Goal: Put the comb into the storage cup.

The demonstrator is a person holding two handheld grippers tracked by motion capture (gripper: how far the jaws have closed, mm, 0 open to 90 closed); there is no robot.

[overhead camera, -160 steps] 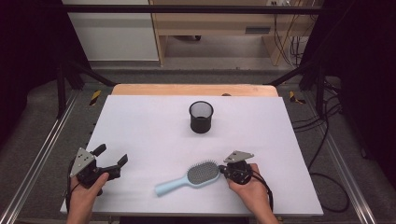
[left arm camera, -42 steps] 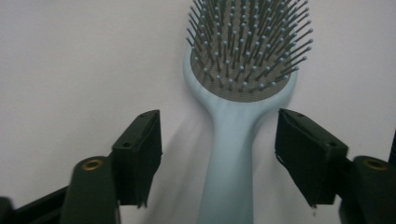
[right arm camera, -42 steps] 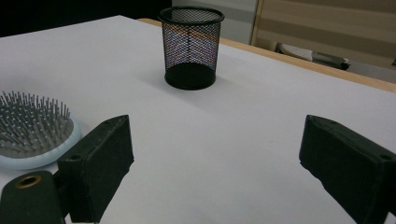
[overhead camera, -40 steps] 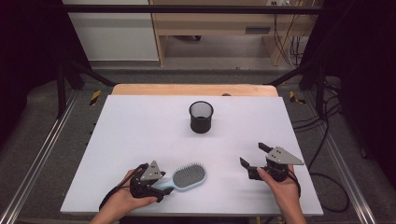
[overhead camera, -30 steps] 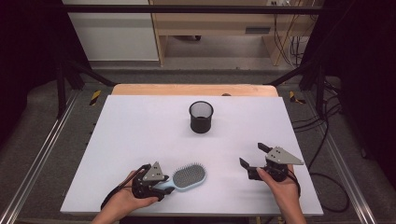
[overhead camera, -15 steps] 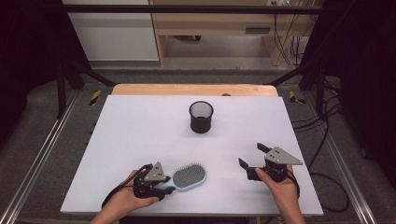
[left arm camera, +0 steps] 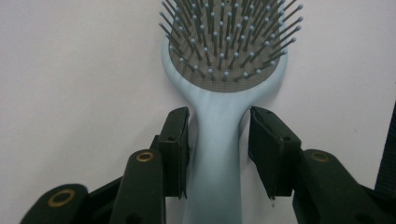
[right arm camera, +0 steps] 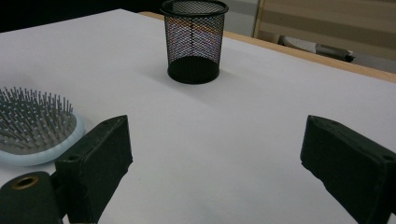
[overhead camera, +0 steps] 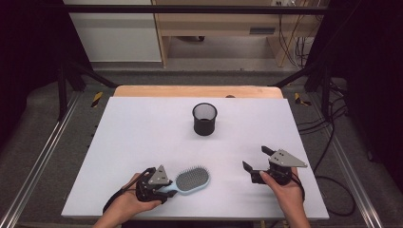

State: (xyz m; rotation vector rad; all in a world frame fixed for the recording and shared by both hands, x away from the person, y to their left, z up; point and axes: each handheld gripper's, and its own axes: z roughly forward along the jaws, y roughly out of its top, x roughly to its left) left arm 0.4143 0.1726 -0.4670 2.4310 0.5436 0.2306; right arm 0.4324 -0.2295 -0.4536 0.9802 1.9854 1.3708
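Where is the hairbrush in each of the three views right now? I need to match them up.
High view: the hairbrush lies near the front edge, left of centre, handle toward the left gripper.
Left gripper view: hairbrush at centre, handle running down between the jaws, bristles at the top.
Right gripper view: its head at the left edge.
Shared landmark: black mesh cup, in the high and right gripper views.

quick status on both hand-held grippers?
Left hand-held gripper: jaws just closing around the hairbrush handle, slight gaps remain, not clamped yet.
Right hand-held gripper: open, empty.
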